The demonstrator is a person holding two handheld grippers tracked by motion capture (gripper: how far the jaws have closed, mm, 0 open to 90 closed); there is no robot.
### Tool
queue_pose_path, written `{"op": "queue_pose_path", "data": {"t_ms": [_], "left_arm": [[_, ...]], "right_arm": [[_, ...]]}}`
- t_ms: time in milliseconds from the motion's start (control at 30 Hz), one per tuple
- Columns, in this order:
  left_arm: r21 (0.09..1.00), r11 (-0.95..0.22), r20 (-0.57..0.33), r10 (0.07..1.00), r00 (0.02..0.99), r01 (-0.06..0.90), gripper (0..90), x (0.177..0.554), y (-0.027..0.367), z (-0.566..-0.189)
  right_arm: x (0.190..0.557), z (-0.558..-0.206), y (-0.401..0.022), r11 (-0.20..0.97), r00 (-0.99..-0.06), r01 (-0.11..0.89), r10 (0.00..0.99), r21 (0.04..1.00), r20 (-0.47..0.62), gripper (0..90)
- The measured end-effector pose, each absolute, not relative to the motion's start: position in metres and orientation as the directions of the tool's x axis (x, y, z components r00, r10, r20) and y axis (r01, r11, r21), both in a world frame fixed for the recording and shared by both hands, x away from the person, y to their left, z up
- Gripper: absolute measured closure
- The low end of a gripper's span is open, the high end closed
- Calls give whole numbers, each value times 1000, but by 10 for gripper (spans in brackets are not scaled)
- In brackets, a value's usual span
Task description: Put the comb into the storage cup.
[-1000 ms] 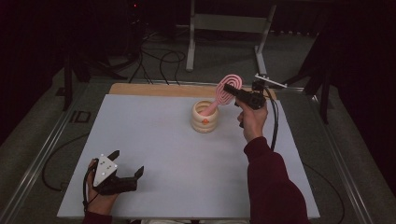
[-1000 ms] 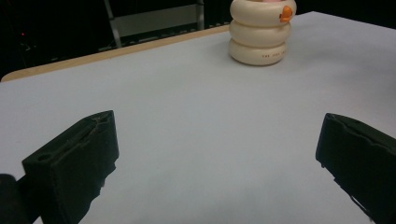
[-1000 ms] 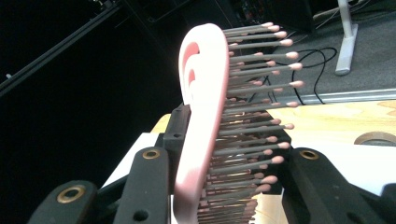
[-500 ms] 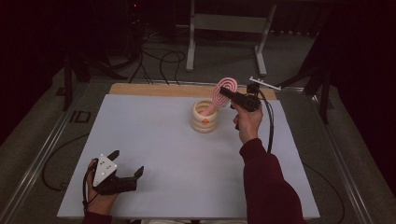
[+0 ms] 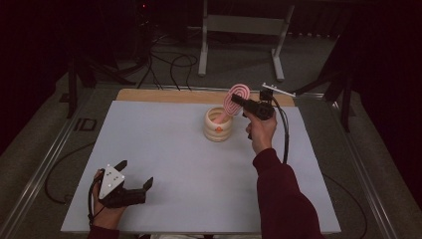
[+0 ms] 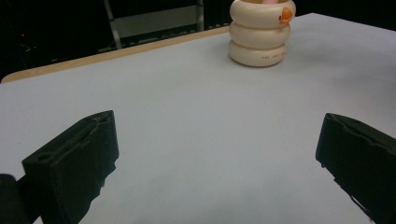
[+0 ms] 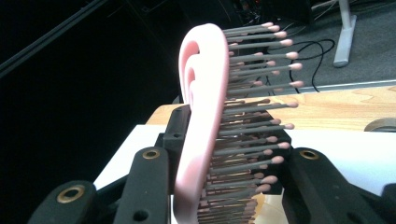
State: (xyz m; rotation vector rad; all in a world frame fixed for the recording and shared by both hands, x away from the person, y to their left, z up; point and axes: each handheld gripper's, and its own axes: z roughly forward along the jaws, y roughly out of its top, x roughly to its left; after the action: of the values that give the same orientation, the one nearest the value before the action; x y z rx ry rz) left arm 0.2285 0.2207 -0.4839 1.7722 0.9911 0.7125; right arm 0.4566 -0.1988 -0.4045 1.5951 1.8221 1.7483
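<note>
Nearest on the desk (image 5: 164, 149), the left gripper (image 5: 135, 188) just rests there, jaws wide apart with nothing between them, probably parked out of the way. Further out, the right gripper (image 5: 238, 100) has its jaws clamped on the one pink hairbrush (image 5: 234, 98), holding its head up with the handle dipping into the single cream ringed holder (image 5: 218, 124). Looks like the grip on the head is for steering the handle into the cup.

I see small brown print on the bottom ring of the cream holder (image 6: 261, 32), too small to read, nothing else legible
</note>
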Motion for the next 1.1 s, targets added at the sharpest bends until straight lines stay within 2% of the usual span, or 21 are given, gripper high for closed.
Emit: {"op": "queue_pose_path", "data": {"t_ms": [1100], "left_arm": [[924,-219,35,865,500,313,0,229,221,-484]], "right_arm": [[462,-421,-184,-240,-389,568,765,788,513,641]]}}
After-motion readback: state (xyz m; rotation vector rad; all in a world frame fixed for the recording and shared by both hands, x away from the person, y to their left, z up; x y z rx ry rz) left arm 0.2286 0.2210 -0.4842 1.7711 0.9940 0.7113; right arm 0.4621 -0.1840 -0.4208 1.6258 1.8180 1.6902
